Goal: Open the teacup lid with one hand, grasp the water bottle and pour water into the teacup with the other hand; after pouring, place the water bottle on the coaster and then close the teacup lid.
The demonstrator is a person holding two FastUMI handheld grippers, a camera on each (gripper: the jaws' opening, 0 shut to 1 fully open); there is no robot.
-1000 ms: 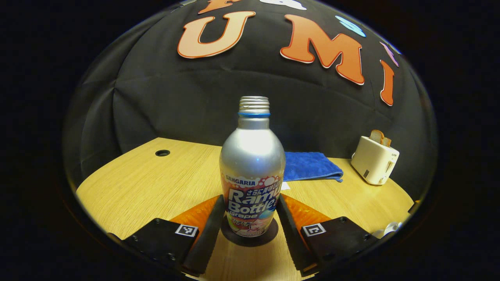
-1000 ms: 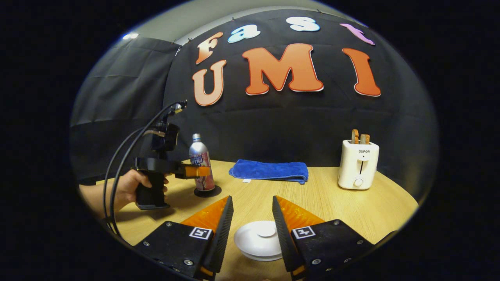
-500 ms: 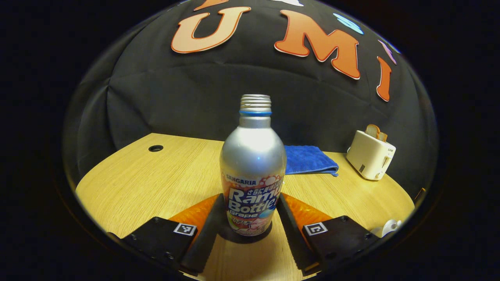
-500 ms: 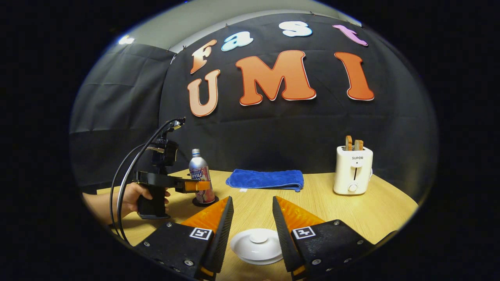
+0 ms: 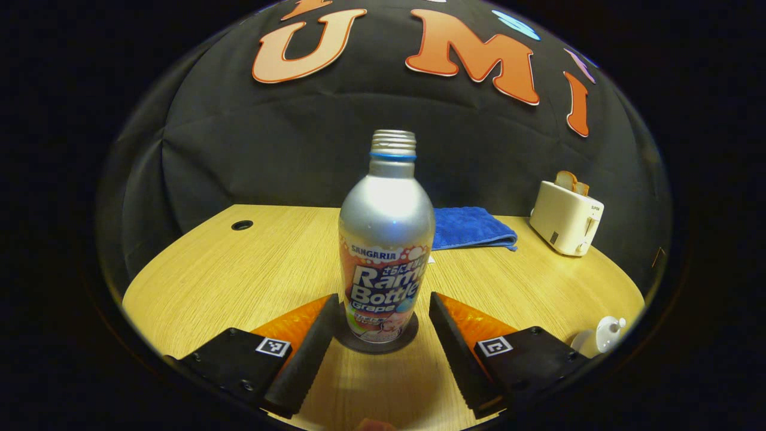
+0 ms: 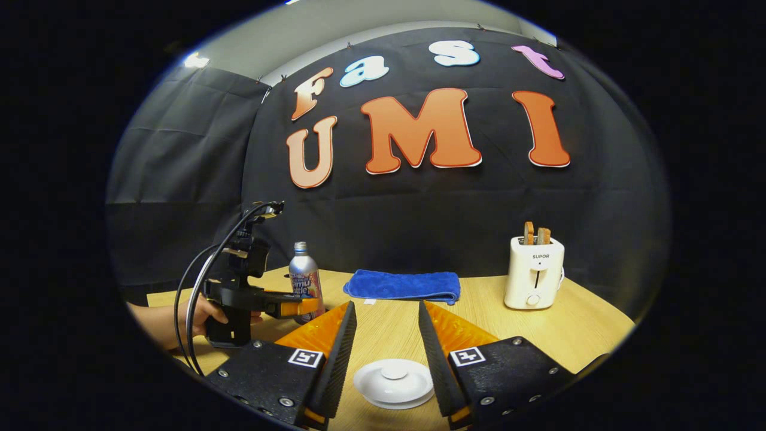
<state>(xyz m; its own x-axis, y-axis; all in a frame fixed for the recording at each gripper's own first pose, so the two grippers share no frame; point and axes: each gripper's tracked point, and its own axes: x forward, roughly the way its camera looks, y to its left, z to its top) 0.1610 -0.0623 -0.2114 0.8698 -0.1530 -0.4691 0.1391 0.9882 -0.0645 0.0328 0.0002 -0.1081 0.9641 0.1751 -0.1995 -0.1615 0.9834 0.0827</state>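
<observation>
Hand-held gripper (image 5: 378, 328) astride bottle (image 5: 386, 239)

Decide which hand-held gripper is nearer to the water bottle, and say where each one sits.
Left. The left hand-held gripper is open, its fingers flanking the water bottle on the coaster. The right hand-held gripper is farther off, above the teacup lid.

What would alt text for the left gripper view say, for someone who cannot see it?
A silver water bottle stands upright and uncapped on a dark round coaster, between the open left tongs, whose fingers sit apart from it. Behind on the wooden table lie a folded blue towel and a white toaster.
</observation>
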